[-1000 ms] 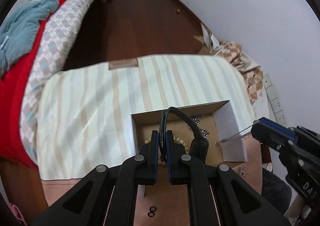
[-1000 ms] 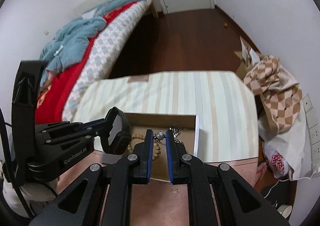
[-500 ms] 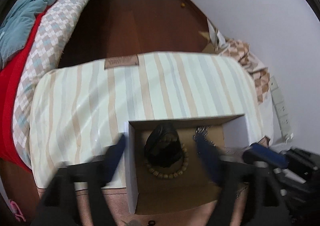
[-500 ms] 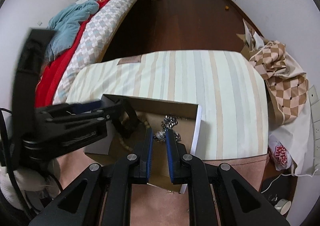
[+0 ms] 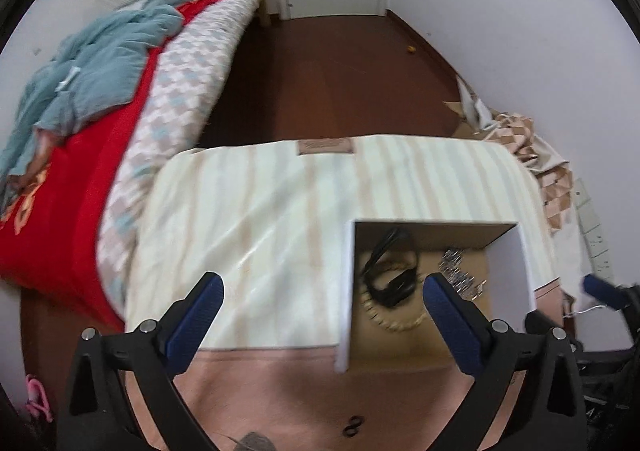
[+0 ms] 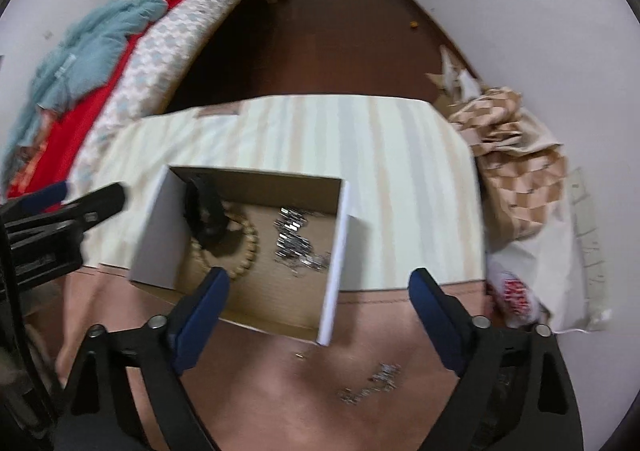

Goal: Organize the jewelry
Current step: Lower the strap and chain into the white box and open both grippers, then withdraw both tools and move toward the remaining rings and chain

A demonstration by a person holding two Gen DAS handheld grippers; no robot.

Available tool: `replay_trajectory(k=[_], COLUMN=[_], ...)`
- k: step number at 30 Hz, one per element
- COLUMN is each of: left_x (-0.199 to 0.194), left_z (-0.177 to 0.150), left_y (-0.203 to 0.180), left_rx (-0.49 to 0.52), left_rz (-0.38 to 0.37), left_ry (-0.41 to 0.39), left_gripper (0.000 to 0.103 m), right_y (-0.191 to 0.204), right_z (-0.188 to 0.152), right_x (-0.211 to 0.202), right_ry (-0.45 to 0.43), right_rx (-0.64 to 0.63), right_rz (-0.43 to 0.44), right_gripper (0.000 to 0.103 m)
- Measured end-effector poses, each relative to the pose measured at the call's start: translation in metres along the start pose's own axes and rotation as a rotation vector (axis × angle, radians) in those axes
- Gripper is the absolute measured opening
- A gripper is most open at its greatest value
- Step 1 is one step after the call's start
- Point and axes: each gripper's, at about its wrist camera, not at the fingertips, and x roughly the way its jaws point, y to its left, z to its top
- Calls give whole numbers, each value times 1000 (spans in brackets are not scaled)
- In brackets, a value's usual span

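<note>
1. Spreading wider, the left tool [image 5: 320, 291] hangs above the worktop [image 5: 280, 379] with nothing between its jaws.
2. Opening too, the right tool [image 6: 318, 283] hovers empty over the cardboard box [image 6: 156, 235].
3. Inside lie a black strap [image 6: 206, 211], a bead bracelet [image 6: 244, 251] and, at 3 o'clock, a silver chain [image 6: 298, 247].
4. At 6 o'clock outside, another chain [image 6: 372, 381] rests.

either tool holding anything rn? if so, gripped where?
Nothing held. Left tool and right tool both have jaws opening with nothing between them; black strap and silver chain lie in the open cardboard box.
</note>
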Motion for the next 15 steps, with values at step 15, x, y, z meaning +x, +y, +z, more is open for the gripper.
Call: replay_trajectory(k=[15], left_x=[-59], left_z=[-55], left_y=[16], left_rx=[-46], left_rz=[101], left_ry=[-92], left_gripper=[102], right_y=[20], right_z=[-42], right_x=[-49], right_ry=[-91], right_rx=[4], right_rz=[-98], right_gripper=[102])
